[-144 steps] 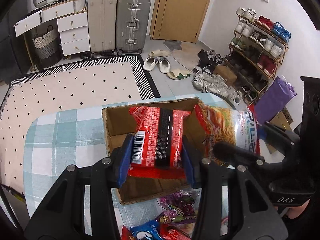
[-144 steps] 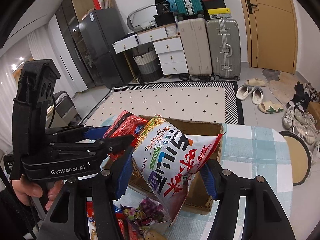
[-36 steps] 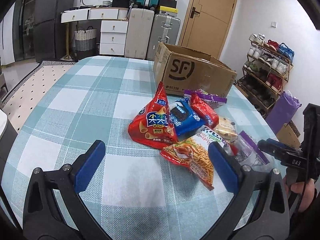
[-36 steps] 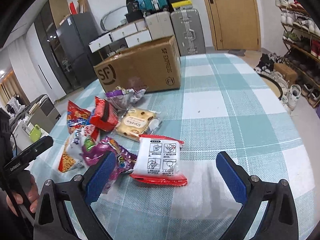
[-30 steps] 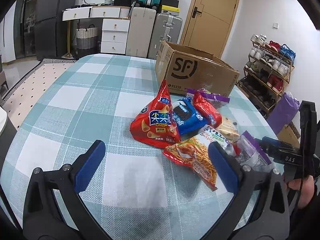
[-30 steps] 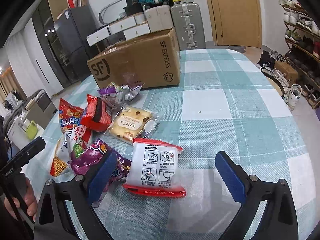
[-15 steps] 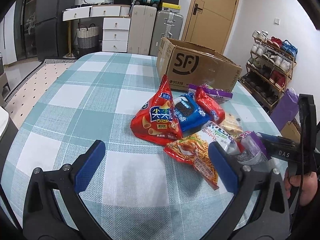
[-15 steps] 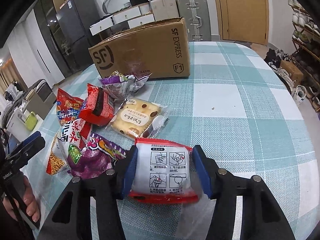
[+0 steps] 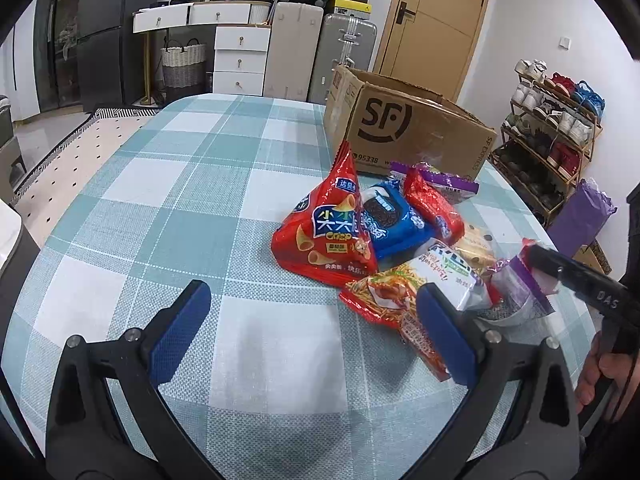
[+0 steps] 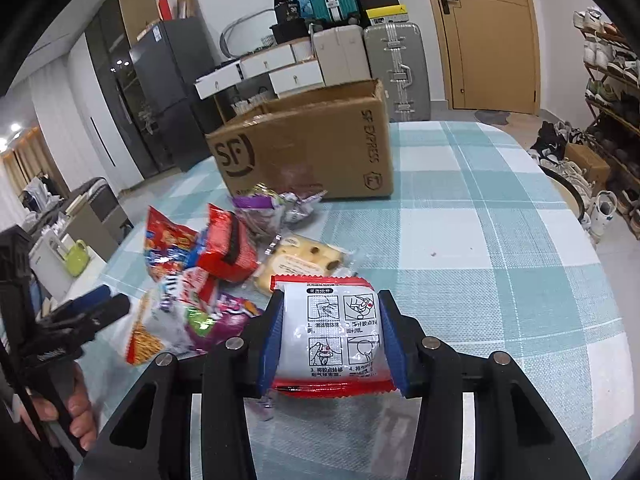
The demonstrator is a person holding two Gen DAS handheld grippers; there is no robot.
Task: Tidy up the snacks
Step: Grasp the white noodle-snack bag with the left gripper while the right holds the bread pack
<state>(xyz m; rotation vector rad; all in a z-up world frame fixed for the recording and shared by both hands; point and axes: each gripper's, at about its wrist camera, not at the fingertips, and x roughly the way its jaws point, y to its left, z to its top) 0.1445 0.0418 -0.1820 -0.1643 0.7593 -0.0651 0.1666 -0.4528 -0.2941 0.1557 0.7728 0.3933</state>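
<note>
Light: even indoor brightness; ceiling lamps (image 10: 15, 127) glow at nine o'clock in the right view.
Glare: sheen on snack wrappers.
Shadows: soft, under gripper fingers.
Blur: slight in the right view.
Distortion: fisheye bending, black corners all round.

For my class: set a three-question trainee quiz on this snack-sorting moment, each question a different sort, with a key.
1. True or false: the right gripper is shut on the white and red packet.
2. The left gripper is: A) open over bare tablecloth; B) shut on a packet; C) inside the box.
3. Fill in: the cardboard box stands ____ the snack pile, as seen from the left wrist.

Key: 1 true. 2 A. 3 behind.
</note>
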